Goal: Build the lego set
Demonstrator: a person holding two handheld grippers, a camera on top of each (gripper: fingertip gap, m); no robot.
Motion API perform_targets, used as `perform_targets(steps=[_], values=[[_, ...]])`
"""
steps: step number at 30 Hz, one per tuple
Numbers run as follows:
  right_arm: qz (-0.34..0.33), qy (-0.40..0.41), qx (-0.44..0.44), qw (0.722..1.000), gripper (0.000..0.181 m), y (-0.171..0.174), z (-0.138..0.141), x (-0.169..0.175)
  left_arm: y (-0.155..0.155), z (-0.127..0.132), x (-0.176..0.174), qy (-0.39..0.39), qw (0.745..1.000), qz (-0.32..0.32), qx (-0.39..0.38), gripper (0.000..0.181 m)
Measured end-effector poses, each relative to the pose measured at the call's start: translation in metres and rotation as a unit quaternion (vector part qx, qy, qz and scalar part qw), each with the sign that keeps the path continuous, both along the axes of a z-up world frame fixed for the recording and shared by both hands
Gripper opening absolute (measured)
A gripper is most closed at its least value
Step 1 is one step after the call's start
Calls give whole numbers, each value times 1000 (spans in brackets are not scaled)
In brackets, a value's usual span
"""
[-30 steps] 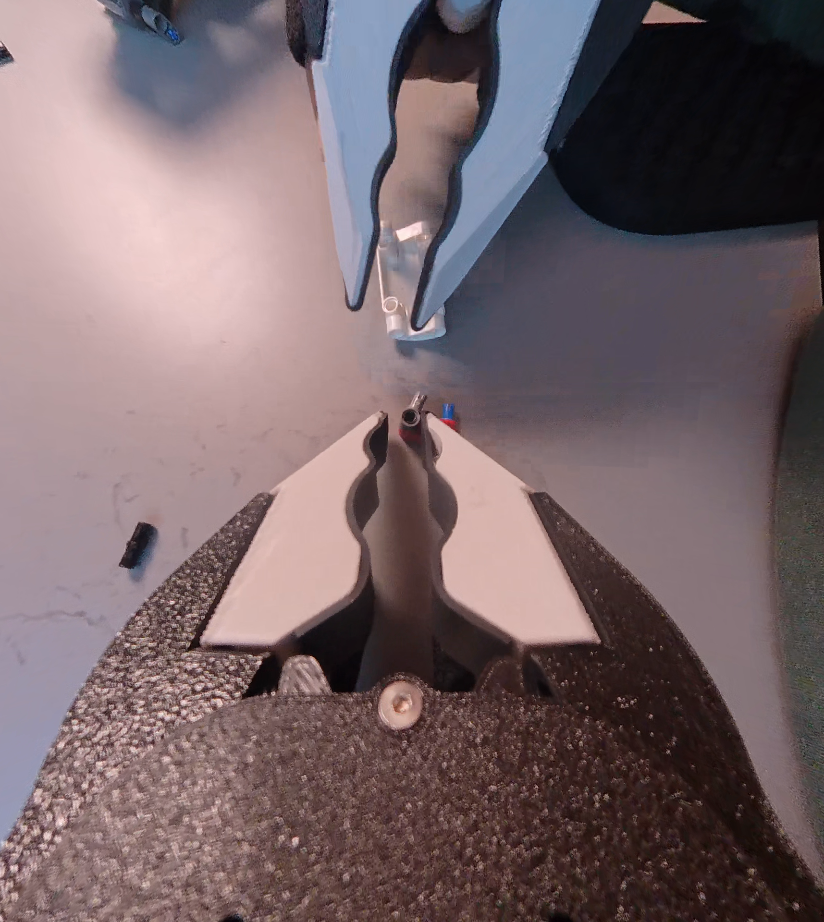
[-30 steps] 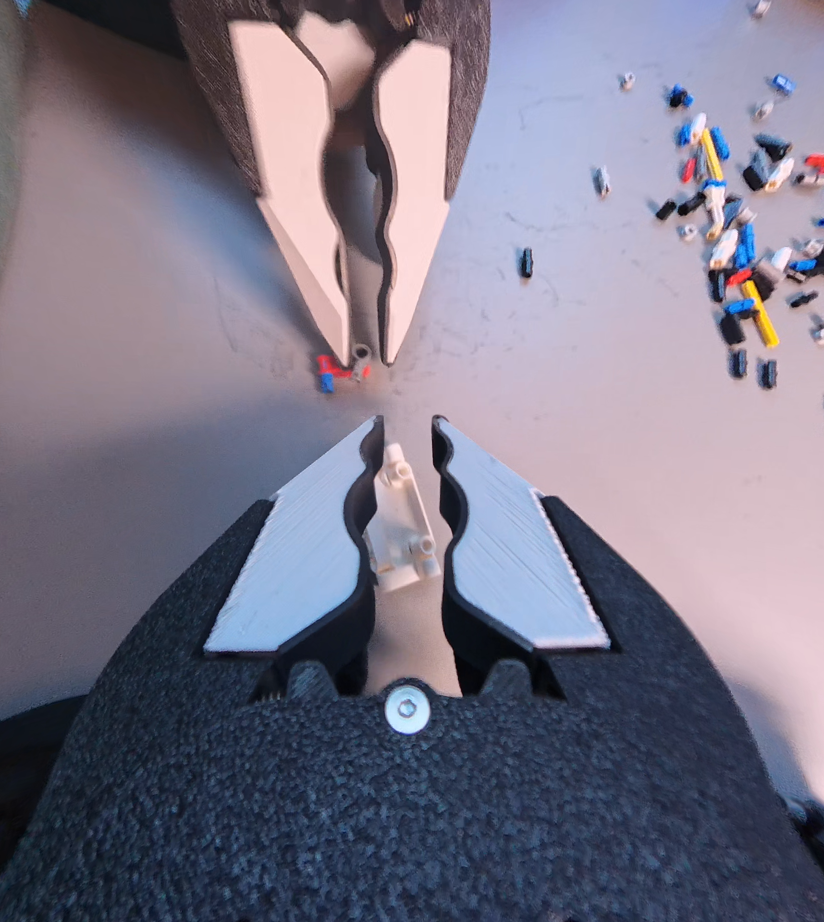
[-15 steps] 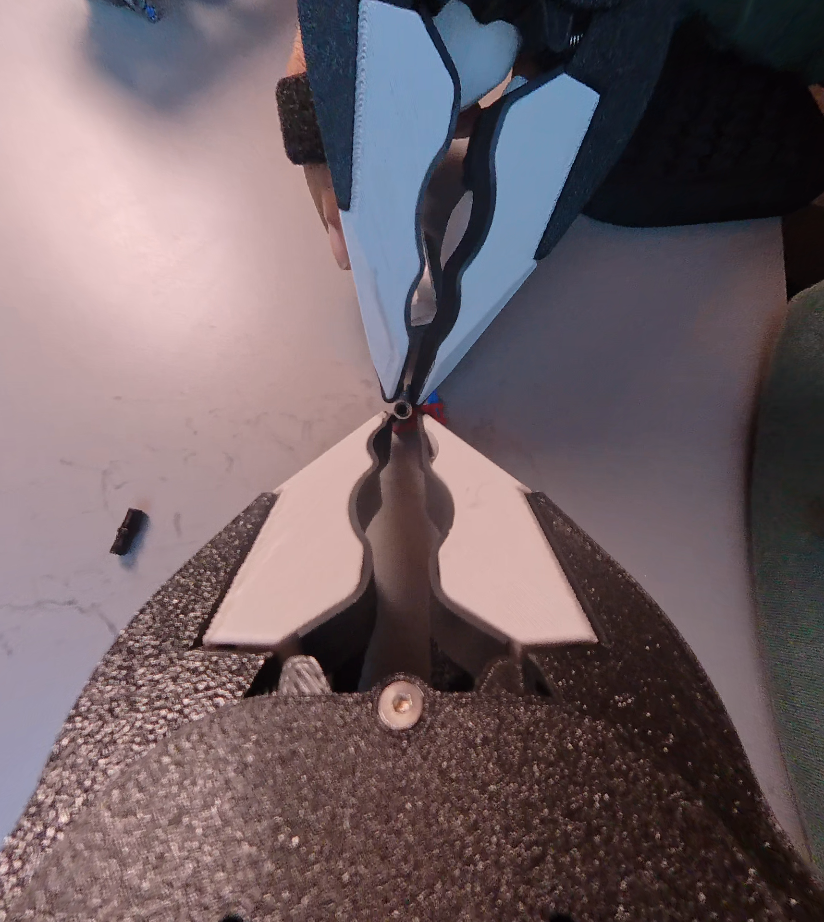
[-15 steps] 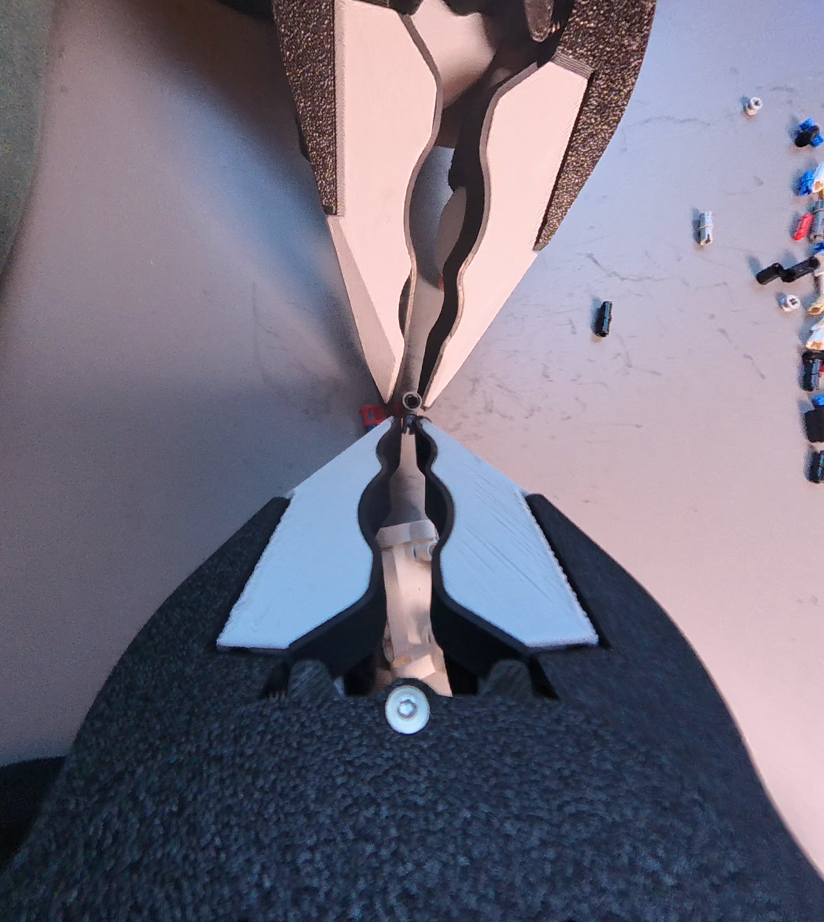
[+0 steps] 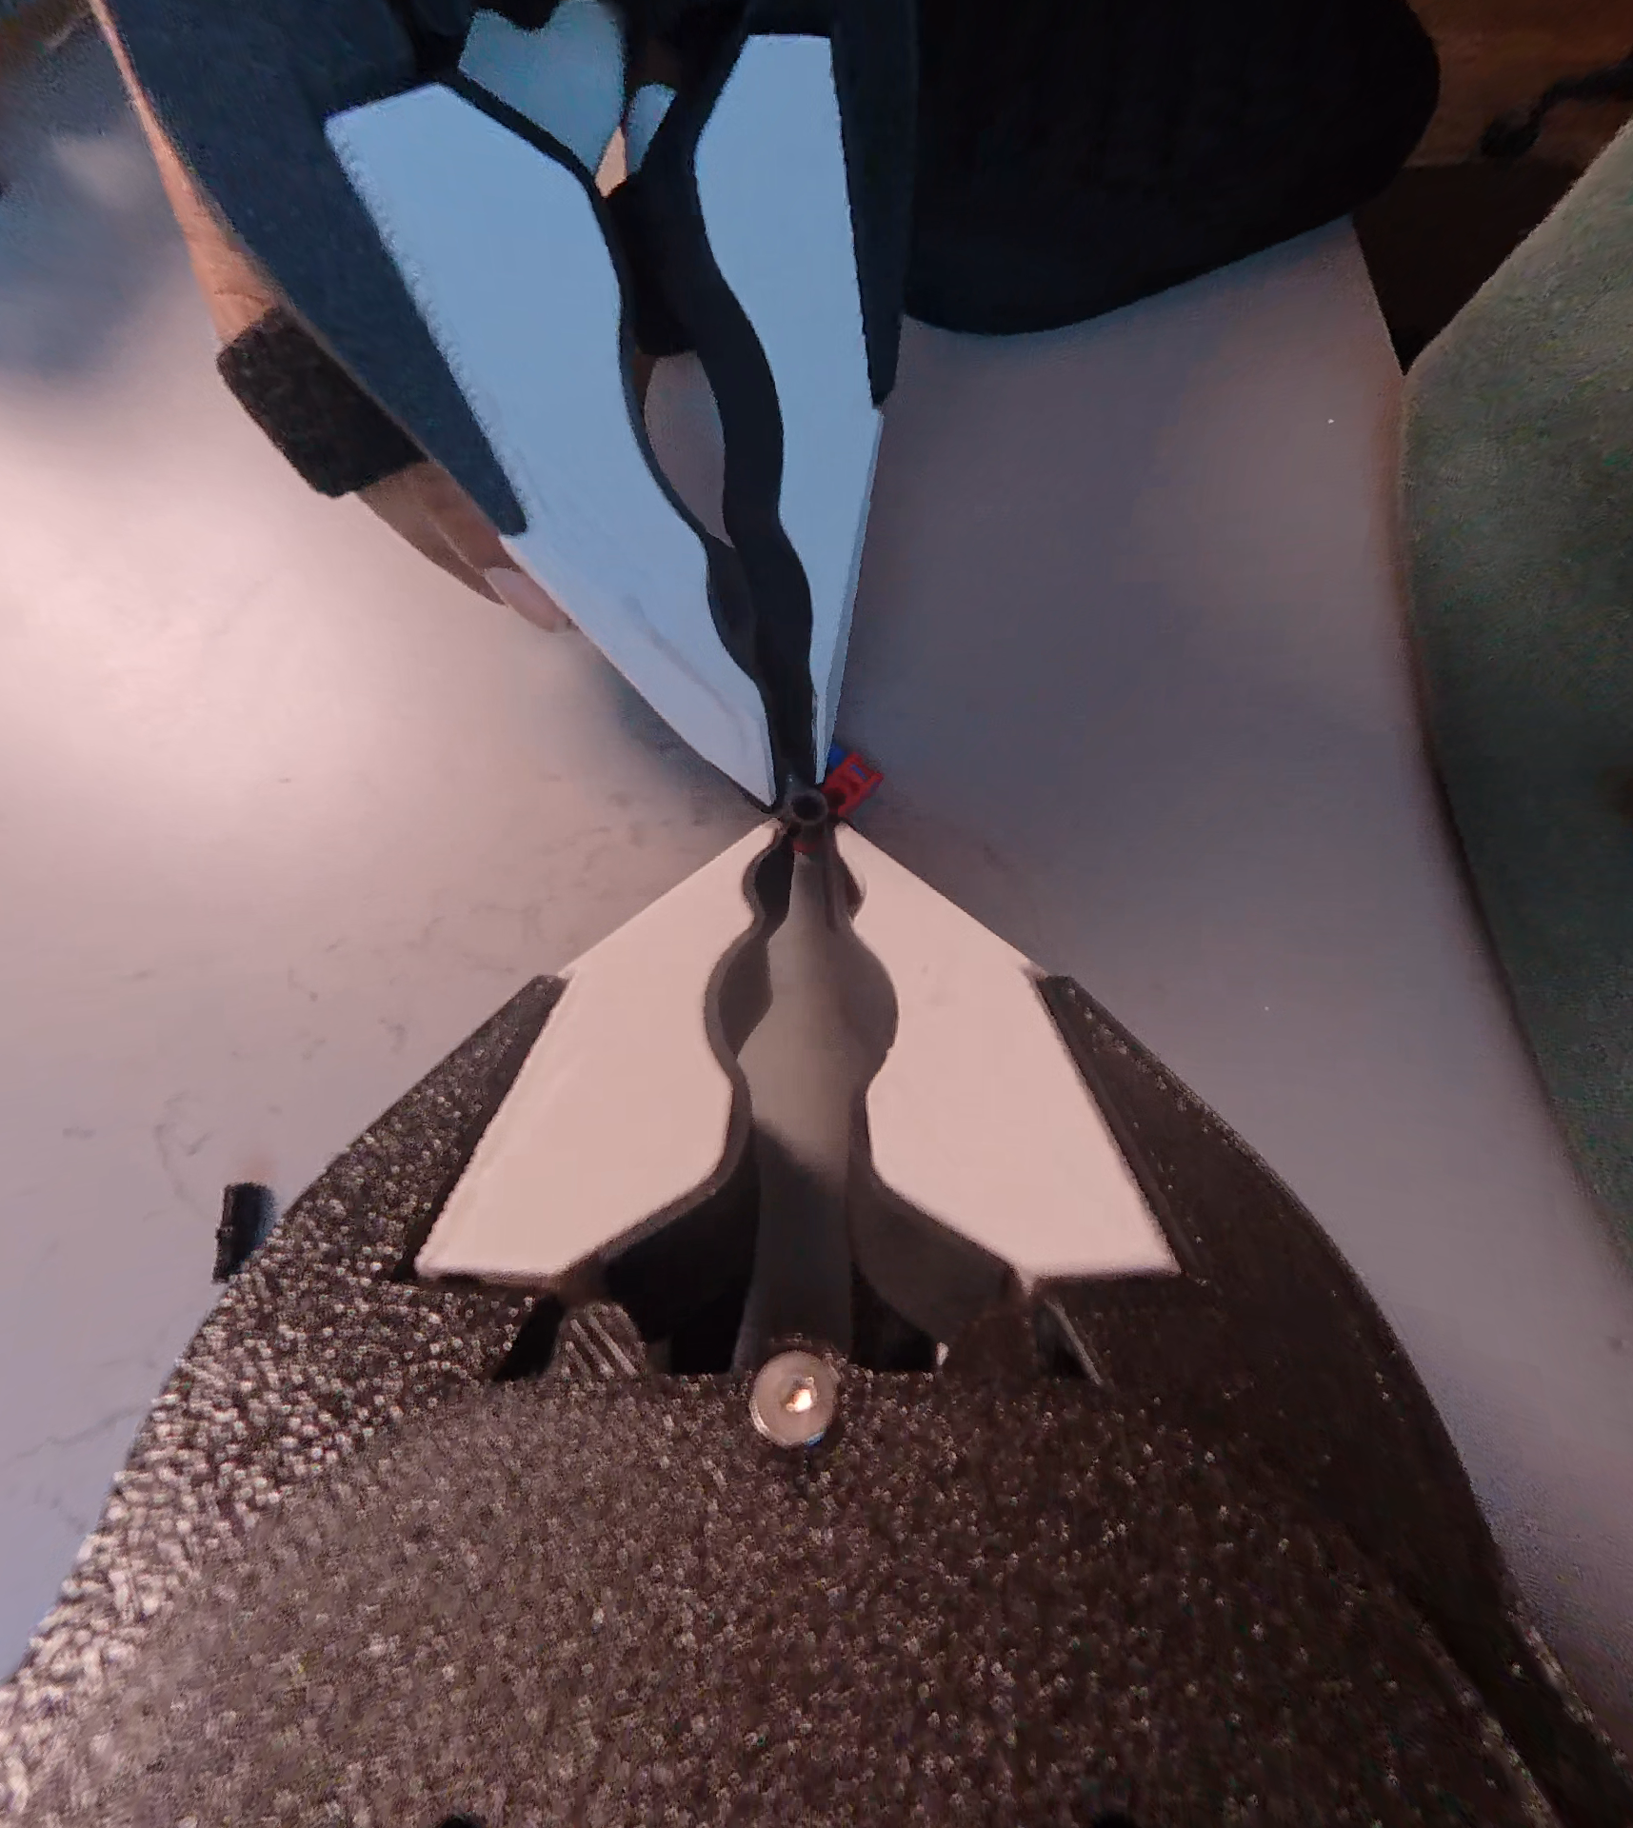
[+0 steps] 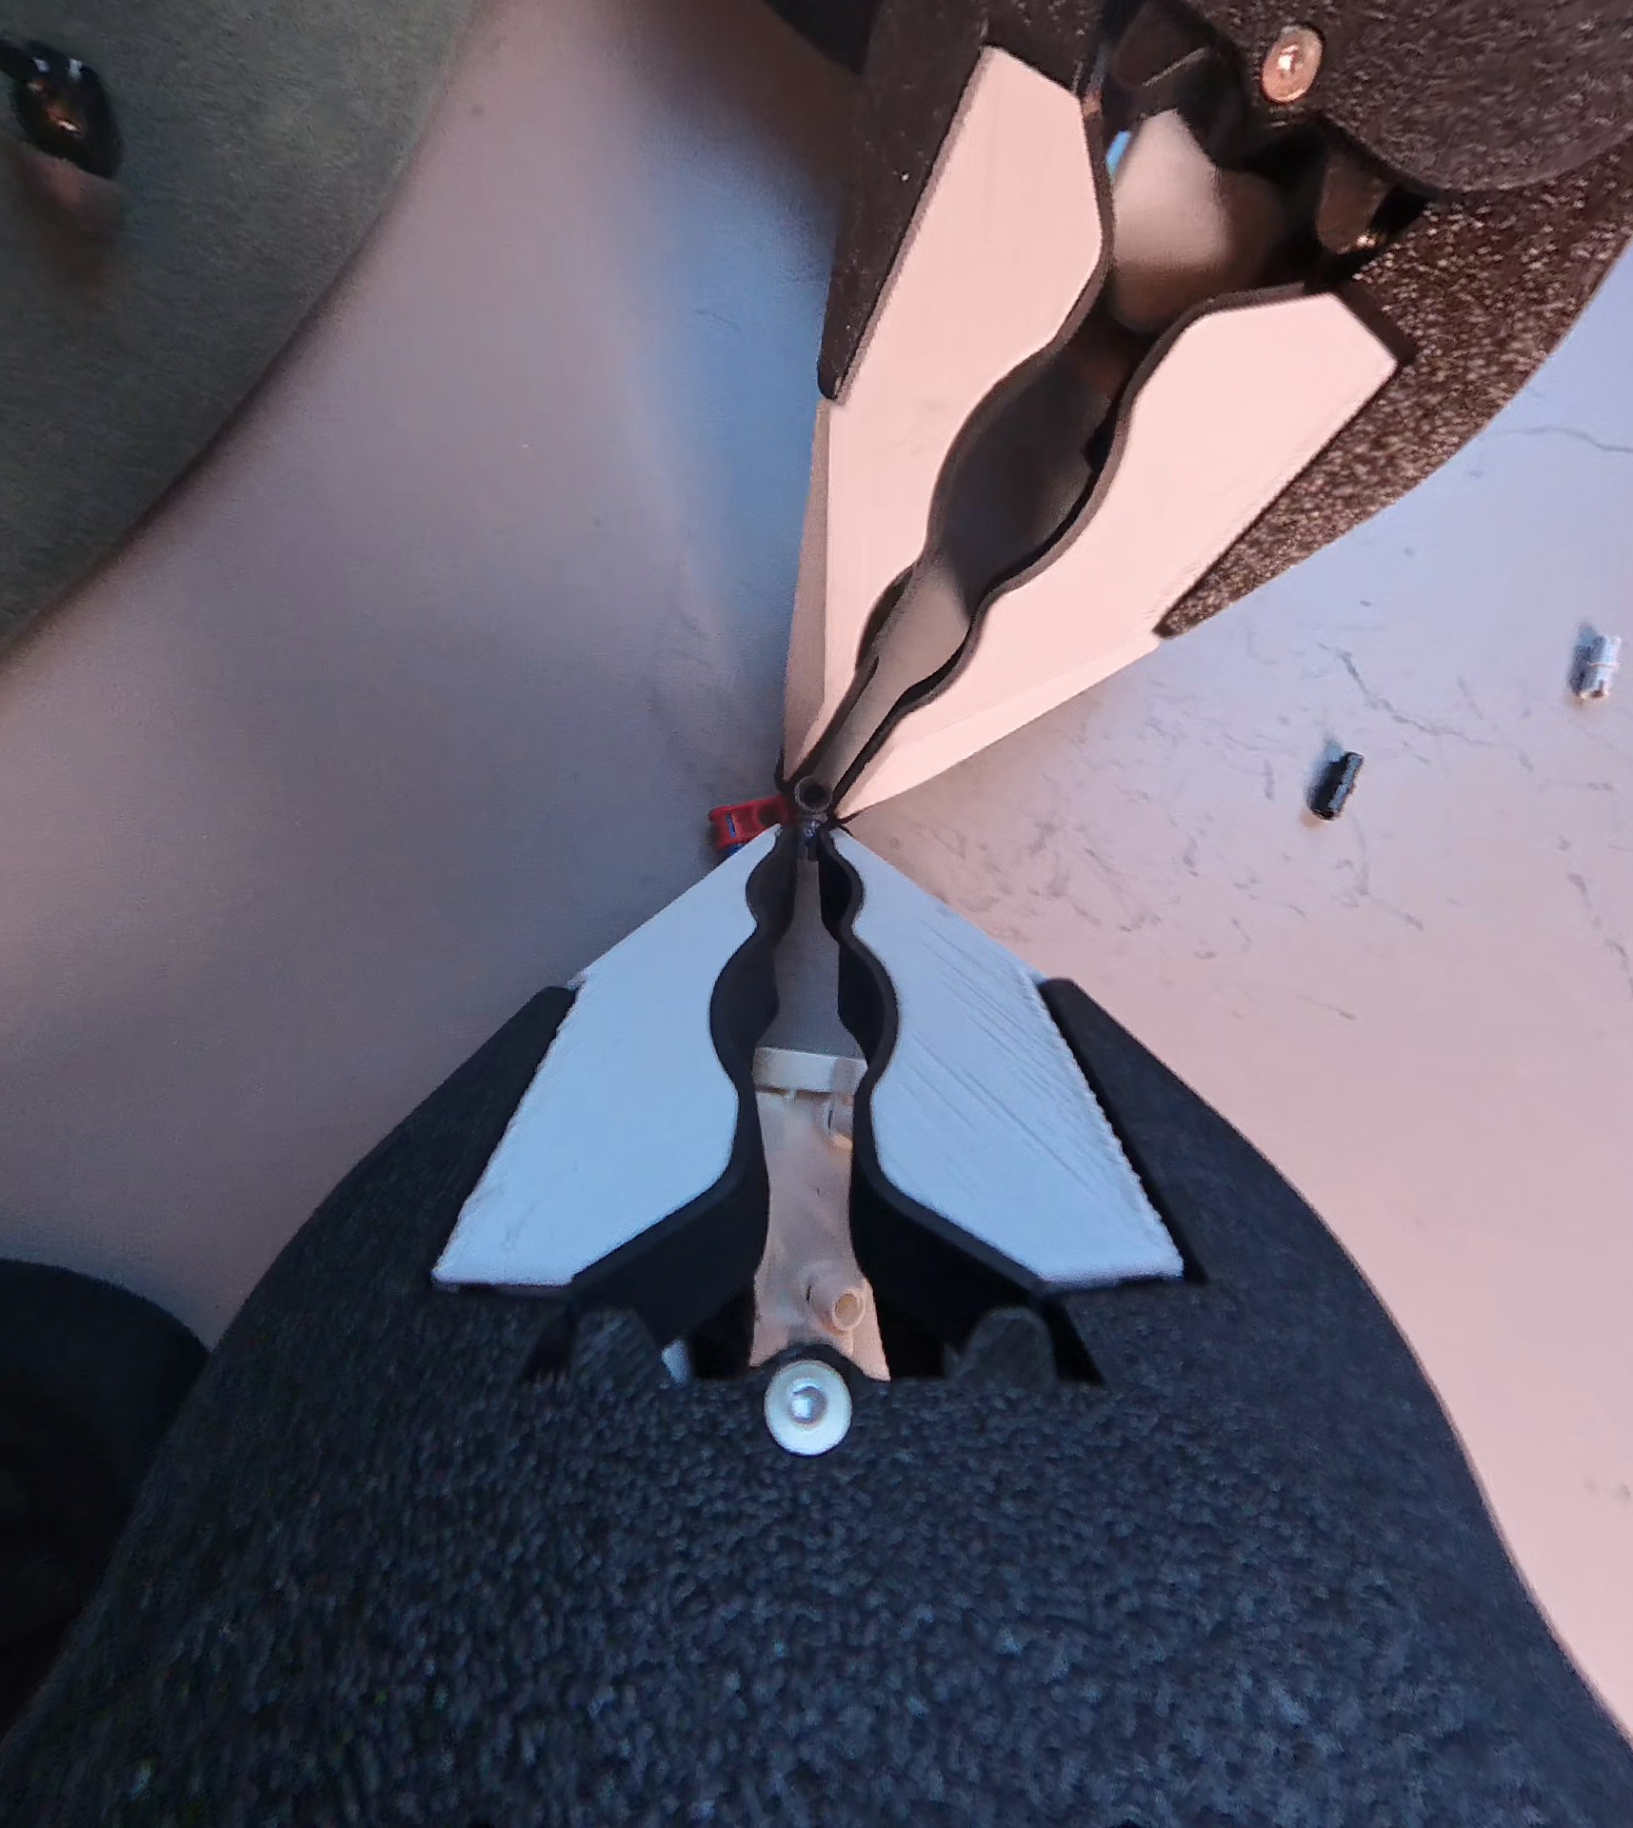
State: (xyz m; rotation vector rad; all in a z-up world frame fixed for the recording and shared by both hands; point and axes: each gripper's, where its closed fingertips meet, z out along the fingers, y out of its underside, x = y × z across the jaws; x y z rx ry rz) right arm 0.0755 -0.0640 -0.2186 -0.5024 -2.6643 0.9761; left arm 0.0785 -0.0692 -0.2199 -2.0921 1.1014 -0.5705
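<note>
Left gripper (image 5: 807, 841) clenching small dark pin (image 5: 807, 809); right gripper (image 6: 807, 841) nipping something tiny I can't identify, meeting at 12 o'clock; pin light, stiff, slippery; gripping mid-barrel.

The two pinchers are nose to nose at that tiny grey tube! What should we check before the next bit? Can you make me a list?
1. Left gripper holds the grey tube: ok, its tips are closed on it.
2. Right gripper lined up with the tube: ok, the two grippers are tip to tip there.
3. Right gripper pinching a part of its own: cannot tell, its tips are nearly shut and anything there is too small to see.
4. Red piece joined to the tube: cannot tell, it sits right beside it.
5. White piece out of the way: ok, it shows through the gap behind the right gripper's tips and does not look gripped.
</note>
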Motion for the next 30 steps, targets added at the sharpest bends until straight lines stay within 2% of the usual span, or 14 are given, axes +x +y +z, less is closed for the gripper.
perform_targets(steps=[1,4,6,8,11,14,18,24,30], values=[[6,-3,-1,1000,3,-1,0,1,0,0,1,0,1000,-10,-1,5],[0,-10,8,1000,3,2,0,0,3,0,-1,-8,1000,-10,-11,5],[-36,2,5,999,3,11,5,-6,11,7,-8,-34,999,26,-13,5],[-94,39,-29,994,4,20,20,-17,21,22,-19,-83,993,81,-2,8],[-178,110,-85,974,4,32,50,-31,30,44,-29,-177,974,137,-23,22],[-230,165,-95,954,4,41,68,-36,37,62,-32,-271,948,161,-53,25],[-267,199,-92,938,4,43,80,-38,39,81,-30,-357,916,162,-82,23],[-282,226,-75,929,4,40,88,-43,38,81,-30,-368,907,170,-112,11],[-197,224,-20,954,4,26,78,-38,27,68,-24,-350,910,142,-169,7]])
